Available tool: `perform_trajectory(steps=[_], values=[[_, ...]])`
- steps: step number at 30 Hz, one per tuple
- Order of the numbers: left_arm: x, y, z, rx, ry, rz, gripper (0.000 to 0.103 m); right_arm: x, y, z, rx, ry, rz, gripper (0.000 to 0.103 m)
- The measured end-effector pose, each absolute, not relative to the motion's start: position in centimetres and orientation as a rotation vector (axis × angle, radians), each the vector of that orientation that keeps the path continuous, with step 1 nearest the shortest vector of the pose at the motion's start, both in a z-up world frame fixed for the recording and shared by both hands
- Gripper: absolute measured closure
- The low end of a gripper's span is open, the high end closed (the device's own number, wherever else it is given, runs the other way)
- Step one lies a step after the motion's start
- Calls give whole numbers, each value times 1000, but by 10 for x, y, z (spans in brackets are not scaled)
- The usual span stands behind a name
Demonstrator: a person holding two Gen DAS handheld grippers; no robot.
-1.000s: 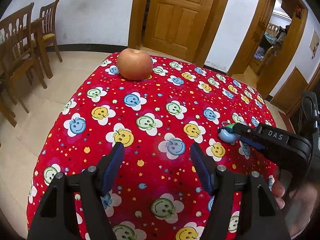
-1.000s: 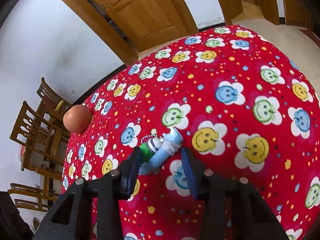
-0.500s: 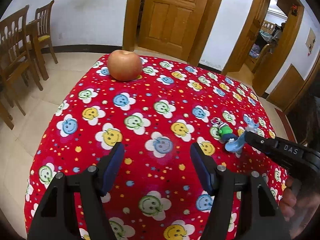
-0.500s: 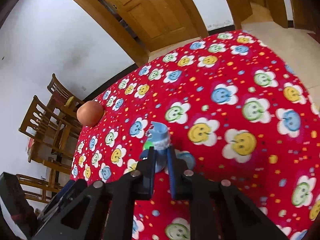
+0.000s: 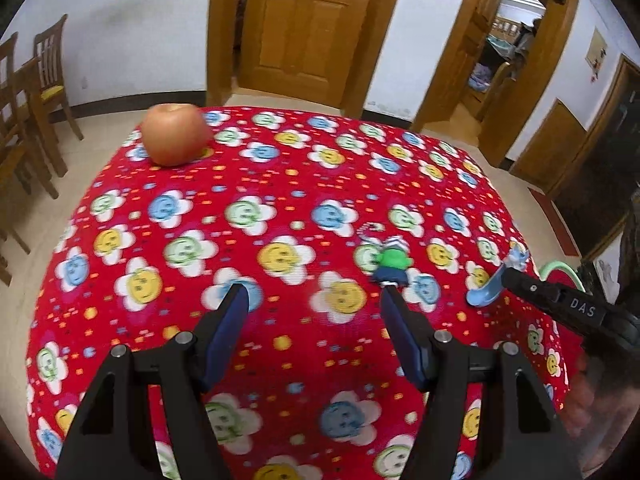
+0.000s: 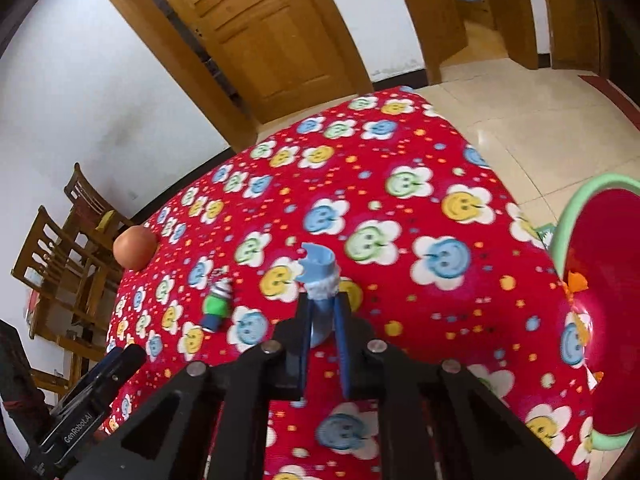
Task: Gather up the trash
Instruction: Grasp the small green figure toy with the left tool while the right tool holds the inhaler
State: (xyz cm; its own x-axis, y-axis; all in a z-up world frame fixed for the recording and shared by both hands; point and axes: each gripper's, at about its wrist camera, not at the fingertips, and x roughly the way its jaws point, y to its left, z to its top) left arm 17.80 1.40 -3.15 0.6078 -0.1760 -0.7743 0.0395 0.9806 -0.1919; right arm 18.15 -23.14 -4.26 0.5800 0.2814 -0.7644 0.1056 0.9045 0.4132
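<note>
My right gripper (image 6: 322, 308) is shut on a light blue plastic scrap (image 6: 319, 276) and holds it above the red flowered tablecloth (image 6: 400, 280), left of a red bin with a green rim (image 6: 568, 216). The scrap also shows in the left wrist view (image 5: 490, 290), at the tip of the right gripper (image 5: 505, 276). A small green and blue piece of trash (image 5: 392, 262) lies on the cloth; it also shows in the right wrist view (image 6: 216, 306). My left gripper (image 5: 314, 304) is open and empty, hovering over the cloth just left of that piece.
A reddish apple (image 5: 174, 134) sits at the table's far left corner. Wooden chairs (image 5: 32, 92) stand to the left on the tiled floor. Wooden doors (image 5: 298, 28) and an open doorway (image 5: 508, 52) lie beyond the table.
My right gripper closed on the blue scrap, lifted it off the cloth and carried it right toward the bin. The green and blue piece stayed on the cloth. My left gripper stayed open and drew back a little.
</note>
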Motion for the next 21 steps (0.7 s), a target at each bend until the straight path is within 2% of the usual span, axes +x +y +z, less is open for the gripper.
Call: perform_trajectory(steps=[3,7,11,16,21], values=[[188,0,-34,-146,920,-151,35,182,-235,-46,439,959,98,88],[200,-16,-38,-107,922,-173,35,183,-236,-51,435,956,87,70],[209,-29,-43,-80,931,-193,36,185,-237,-56,445,963,83,69],[218,-40,-55,-60,959,-207,46,188,-236,-61,443,963,78,67],[222,-41,-64,-73,972,-222,65,191,-234,-61,432,953,69,66]])
